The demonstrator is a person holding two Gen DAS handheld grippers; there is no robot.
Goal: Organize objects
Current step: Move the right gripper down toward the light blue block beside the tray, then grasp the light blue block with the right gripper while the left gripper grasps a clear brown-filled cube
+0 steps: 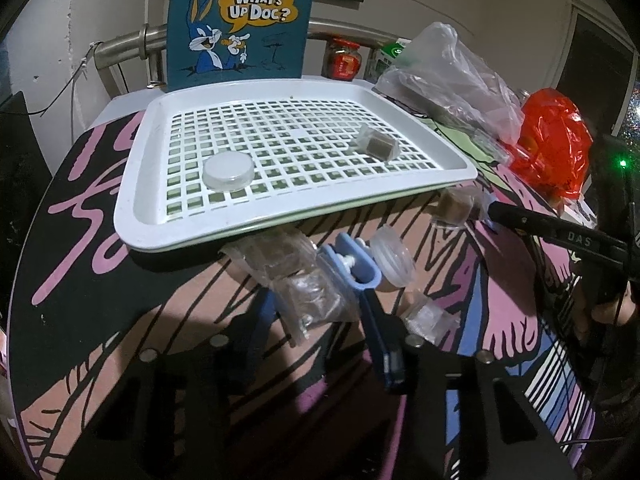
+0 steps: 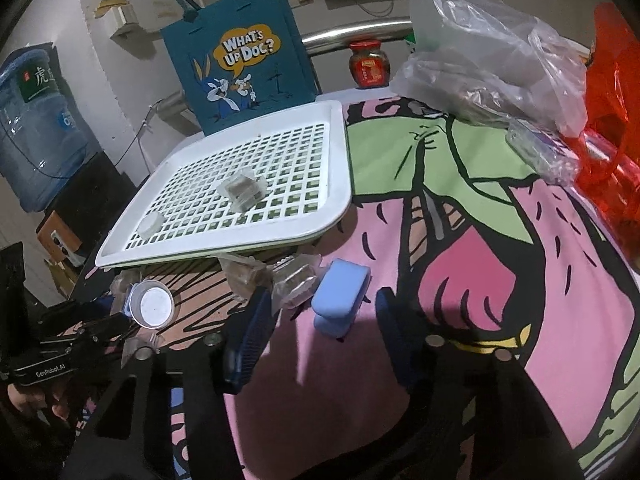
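A white slotted tray [image 1: 160, 216] [image 2: 336, 152] holds a round clear lid [image 1: 228, 170] [image 2: 151, 224] and a small clear packet with brown contents [image 1: 374, 145] [image 2: 242, 190]. In front of it lie clear packets [image 1: 304, 292] [image 2: 296, 280], a round clear container [image 1: 392, 258] [image 2: 154, 306] and a light blue clip [image 1: 352, 264] [image 2: 340, 300]. My left gripper [image 1: 320, 304] is open around the clear packets, its right finger just below the clip. My right gripper [image 2: 320, 320] is open with the blue clip between its fingers, not clamped.
A teal "What's Up Doc?" bag [image 1: 240, 20] [image 2: 244, 64] stands behind the tray. A red jar [image 2: 370, 65], clear plastic bags [image 2: 488, 64] and a red bag [image 1: 556, 148] [image 2: 616, 128] crowd the right. A water jug [image 2: 36, 128] stands far left.
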